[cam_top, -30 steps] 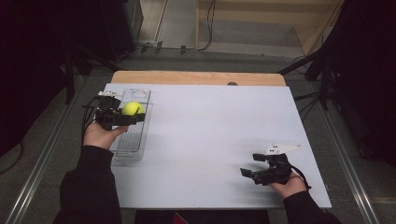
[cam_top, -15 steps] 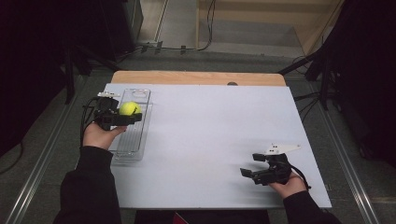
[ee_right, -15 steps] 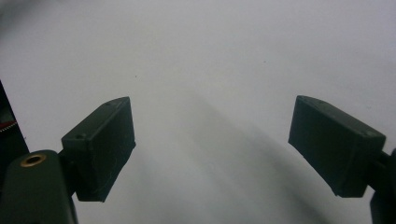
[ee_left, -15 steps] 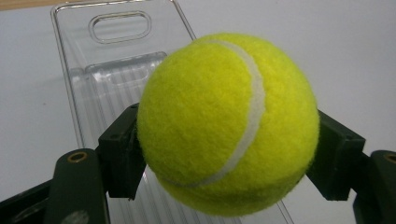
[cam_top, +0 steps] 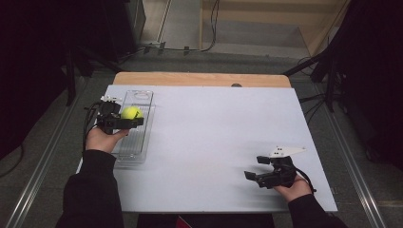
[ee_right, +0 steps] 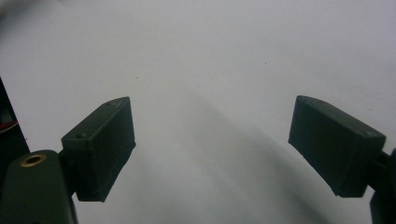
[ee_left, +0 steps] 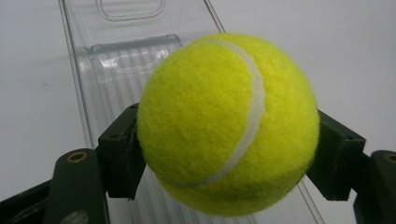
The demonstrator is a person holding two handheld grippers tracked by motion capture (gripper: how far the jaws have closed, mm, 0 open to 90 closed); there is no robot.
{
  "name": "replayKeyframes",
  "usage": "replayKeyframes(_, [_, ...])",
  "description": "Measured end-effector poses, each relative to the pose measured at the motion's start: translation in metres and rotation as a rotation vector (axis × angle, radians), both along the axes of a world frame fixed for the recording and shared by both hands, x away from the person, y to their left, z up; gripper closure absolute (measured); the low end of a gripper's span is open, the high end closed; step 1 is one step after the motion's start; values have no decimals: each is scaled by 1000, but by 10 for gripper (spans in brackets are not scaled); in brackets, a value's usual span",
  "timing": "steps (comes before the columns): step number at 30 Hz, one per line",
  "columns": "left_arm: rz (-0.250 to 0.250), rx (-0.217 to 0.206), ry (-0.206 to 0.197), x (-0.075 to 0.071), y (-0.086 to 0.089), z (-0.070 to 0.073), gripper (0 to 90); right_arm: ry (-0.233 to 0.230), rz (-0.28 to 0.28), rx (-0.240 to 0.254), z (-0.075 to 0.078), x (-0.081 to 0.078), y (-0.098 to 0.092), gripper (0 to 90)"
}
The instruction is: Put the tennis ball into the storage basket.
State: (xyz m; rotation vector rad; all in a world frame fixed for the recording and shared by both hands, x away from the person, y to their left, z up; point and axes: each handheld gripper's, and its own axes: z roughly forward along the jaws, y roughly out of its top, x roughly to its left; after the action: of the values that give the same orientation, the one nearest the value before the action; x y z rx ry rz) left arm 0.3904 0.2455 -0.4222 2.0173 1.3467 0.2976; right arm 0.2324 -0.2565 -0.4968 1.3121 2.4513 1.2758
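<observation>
My left gripper (ee_left: 224,163) has its two black jaws pressed against opposite sides of the tennis ball (ee_left: 227,123), one at each flank around its widest part, so the ball sits squarely between them and is carried clear of anything below. I judge the ball light and springy, with a felt nap that gives the pads good bite; it should not slip, though a hard squeeze would dent it and a loose one might let it roll out forward. The widest part, where I have it, looks the sensible place to hold.

Just beyond and beneath the fingers lies a long clear plastic tray (ee_left: 116,60), ribbed along its floor with a handle cut-out at the far end. In the high view the ball (cam_top: 131,113) hangs over that tray (cam_top: 142,97), near its far half. The tray looks thin and slick, likely to skid on the white table (cam_top: 214,123) if bumped, and its low walls are what I would watch when lowering.

My right gripper (ee_right: 212,154) has its jaws spread wide with nothing between them, only bare table ahead. In the high view it (cam_top: 266,173) rests well apart from the left hand (cam_top: 102,138), out of the way.
</observation>
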Motion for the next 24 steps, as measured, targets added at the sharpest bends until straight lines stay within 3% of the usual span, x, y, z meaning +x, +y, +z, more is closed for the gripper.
replayKeyframes(13, [8, 19, 31, 4, 1, -11, 264, -1, -7, 8, 1, 0, -2, 126])
replayKeyframes(24, [1, 23, 18, 4, -1, -10, 262, -5, -3, 7, 1, -1, -2, 126])
